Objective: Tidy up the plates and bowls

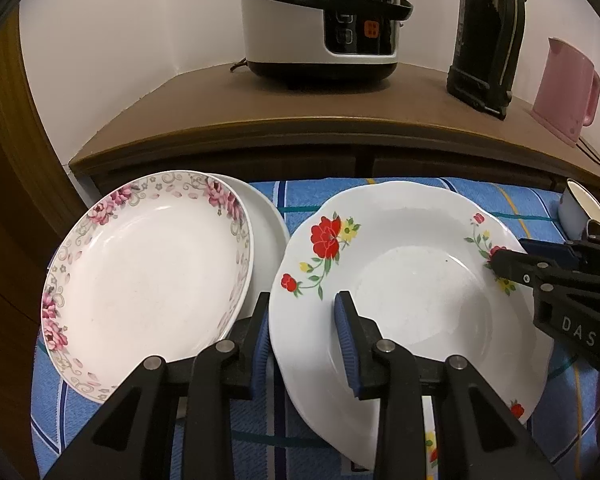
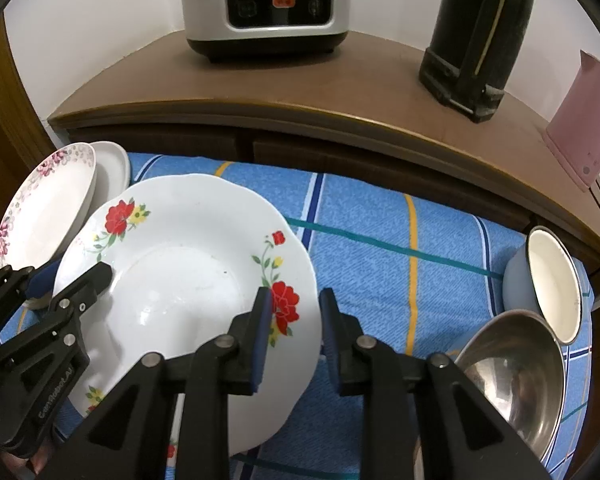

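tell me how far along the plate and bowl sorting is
Done: the pink-flowered plate already sits on a plain white plate at the left. In hand: the red-flowered plate is gripped on opposite rims by the left gripper and right gripper. Left: the steel bowl and the white enamel bowl lie unstacked on the blue cloth.

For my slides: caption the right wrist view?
Both grippers clamp the red-flowered plate by opposite rims above the blue cloth.
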A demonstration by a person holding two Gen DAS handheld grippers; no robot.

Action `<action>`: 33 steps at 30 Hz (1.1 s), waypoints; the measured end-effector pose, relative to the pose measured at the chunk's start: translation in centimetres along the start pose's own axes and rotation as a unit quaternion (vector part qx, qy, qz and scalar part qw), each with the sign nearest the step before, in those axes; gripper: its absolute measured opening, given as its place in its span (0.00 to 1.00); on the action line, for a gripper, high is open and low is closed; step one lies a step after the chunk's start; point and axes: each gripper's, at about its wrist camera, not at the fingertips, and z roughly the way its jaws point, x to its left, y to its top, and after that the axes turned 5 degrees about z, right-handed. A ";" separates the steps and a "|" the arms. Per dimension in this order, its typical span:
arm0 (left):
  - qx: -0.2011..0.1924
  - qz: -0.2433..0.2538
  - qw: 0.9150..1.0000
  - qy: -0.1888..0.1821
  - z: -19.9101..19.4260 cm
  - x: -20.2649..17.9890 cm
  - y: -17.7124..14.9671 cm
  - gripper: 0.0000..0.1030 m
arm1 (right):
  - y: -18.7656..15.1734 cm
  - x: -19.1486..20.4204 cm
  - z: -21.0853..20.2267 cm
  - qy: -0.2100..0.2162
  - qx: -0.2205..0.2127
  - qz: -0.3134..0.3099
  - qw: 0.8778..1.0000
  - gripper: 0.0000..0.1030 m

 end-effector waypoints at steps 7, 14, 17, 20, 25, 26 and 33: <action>-0.011 0.001 1.000 0.003 -0.1 -0.1 -0.2 0.33 | -0.4 0.2 -0.1 -0.008 -0.011 -0.002 1.000 0.23; -0.011 0.002 1.000 0.005 -0.1 -0.3 -0.2 0.35 | -0.7 0.3 -0.3 -0.011 -0.020 0.001 1.000 0.24; -0.012 0.010 1.000 0.015 0.0 -0.7 -0.1 0.37 | -0.9 0.4 -0.3 -0.011 -0.025 0.000 1.000 0.23; -0.016 0.008 1.000 0.014 -0.1 -0.6 -0.2 0.35 | -1.1 0.3 -0.5 -0.009 -0.032 0.004 0.999 0.23; -0.023 -0.003 1.000 0.009 -0.2 -0.2 -0.2 0.33 | -1.4 0.3 -0.5 -0.007 -0.036 0.007 0.999 0.22; -0.025 -0.004 1.000 0.011 -0.3 -0.3 -0.3 0.33 | -1.4 0.3 -0.6 -0.006 -0.037 0.008 0.999 0.22; -0.032 -0.005 0.999 0.021 -0.8 -0.2 -0.5 0.32 | -1.7 0.3 -0.7 0.001 -0.038 0.013 0.999 0.22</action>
